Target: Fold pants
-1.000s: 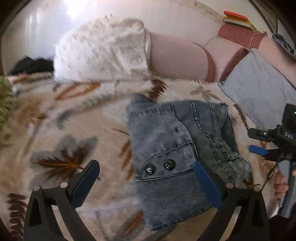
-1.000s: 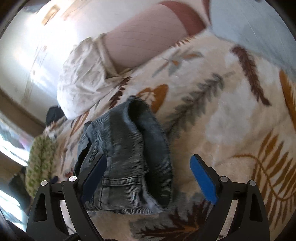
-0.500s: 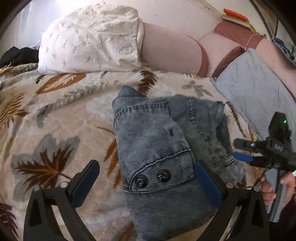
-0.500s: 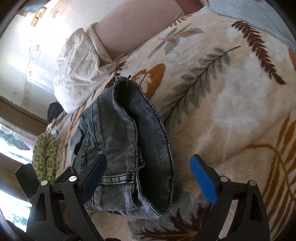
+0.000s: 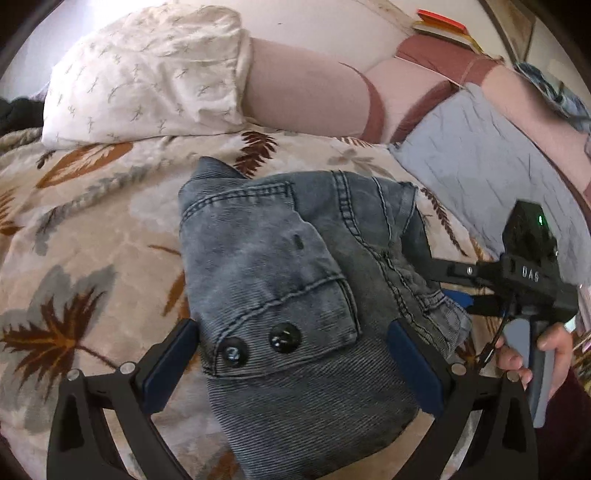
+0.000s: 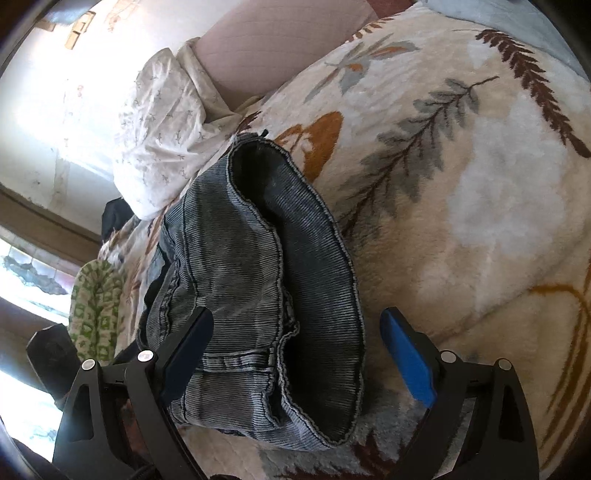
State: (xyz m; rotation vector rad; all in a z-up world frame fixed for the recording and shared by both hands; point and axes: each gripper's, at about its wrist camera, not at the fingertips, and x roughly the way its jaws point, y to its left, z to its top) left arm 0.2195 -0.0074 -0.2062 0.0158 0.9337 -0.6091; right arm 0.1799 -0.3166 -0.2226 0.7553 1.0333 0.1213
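Note:
The grey-blue denim pants [image 5: 295,288] lie in a folded bundle on the leaf-print blanket [image 5: 92,240]; a pocket flap with two black buttons faces up. My left gripper [image 5: 291,362] is open, its jaws astride the near end of the bundle, holding nothing. In the right wrist view the pants [image 6: 258,295] show a rolled hem edge. My right gripper [image 6: 295,354] is open, its jaws astride the bundle's end. The right gripper also shows in the left wrist view [image 5: 458,295], at the pants' right edge.
A white patterned pillow [image 5: 147,74] and a pink bolster [image 5: 306,99] lie at the head of the bed. A grey-blue cloth [image 5: 480,166] lies to the right. A green-patterned item [image 6: 96,306] sits beyond the pants. Books [image 5: 439,22] rest on the headboard.
Both grippers have moved in closer over the pants bundle. The right gripper has come up to the bundle's right edge. Both jaws stay open.

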